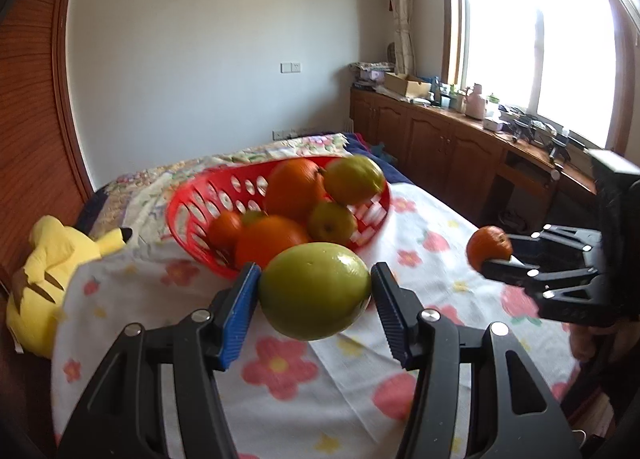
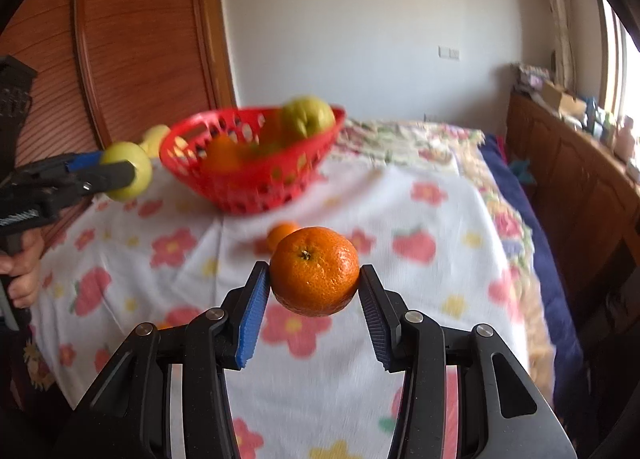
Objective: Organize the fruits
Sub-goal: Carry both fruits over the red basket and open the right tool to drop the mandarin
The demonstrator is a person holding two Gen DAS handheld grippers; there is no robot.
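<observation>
1. The right tongs [image 2: 315,287] clamp a mandarin [image 2: 315,272] above the flowered bedspread [image 2: 420,211].
2. A second mandarin [image 2: 281,234] lies just behind.
3. The left tongs [image 2: 120,169] grip a green apple [image 2: 128,173] beside the red basket [image 2: 256,179].

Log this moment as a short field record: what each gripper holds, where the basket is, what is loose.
left gripper: jaws shut on the green fruit, held above the cloth
right gripper: jaws shut on the mandarin, held in the air
red basket: on the floral cloth, holding several orange and green fruits
loose fruit: small orange on the cloth, outside the basket
other: yellow plush toy at the cloth's edge
image quality: right wrist view motion-blurred
</observation>
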